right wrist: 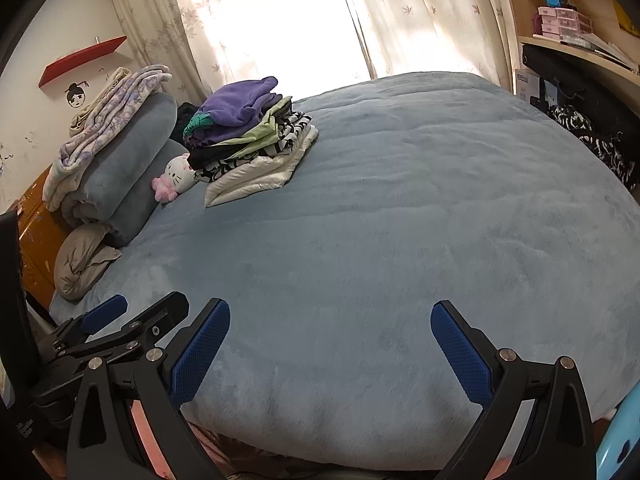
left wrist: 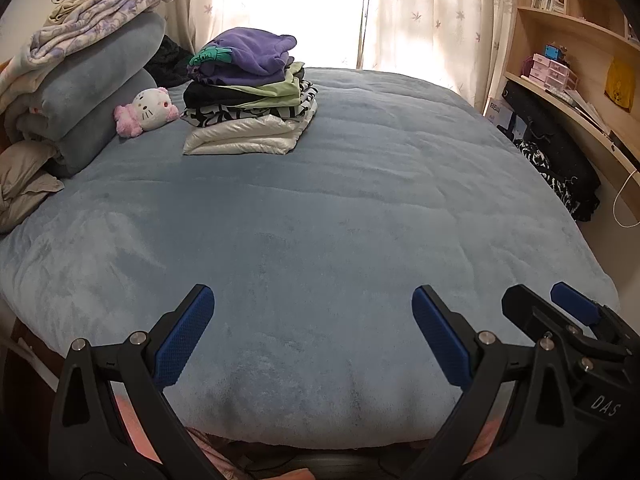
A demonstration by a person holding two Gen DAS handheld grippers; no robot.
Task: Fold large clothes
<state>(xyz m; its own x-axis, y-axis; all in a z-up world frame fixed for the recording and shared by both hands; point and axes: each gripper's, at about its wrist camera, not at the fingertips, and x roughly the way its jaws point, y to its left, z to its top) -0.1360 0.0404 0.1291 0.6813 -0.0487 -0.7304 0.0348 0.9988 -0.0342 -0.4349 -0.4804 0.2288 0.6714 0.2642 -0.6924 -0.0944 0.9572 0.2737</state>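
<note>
Here we hold both tools at the lower edge of the frame, over the near end of a bed covered in a blue plush blanket. In the left wrist view, the left tool stands wide open, its blue pads spread far apart with nothing between them but blanket. At the lower right of that view the right tool sits just beside it, seen from the side. In the right wrist view, the right tool is likewise spread wide and holds nothing, while the left tool shows at the lower left, close alongside.

The stack of folded clothes rests on the bed in the upper left of the left wrist view, well apart from both tools. A purple garment lies on top, above green, black and patterned layers, with a white padded piece at the bottom. In the right wrist view the same stack appears in the upper left.

Just left of the stack lies a white and pink plush toy, against a rolled blue blanket topped with a pale flowered cover. Flowered curtains glow with daylight at the top of the frame, and wooden shelves holding books and small boxes fill the upper right.
</note>
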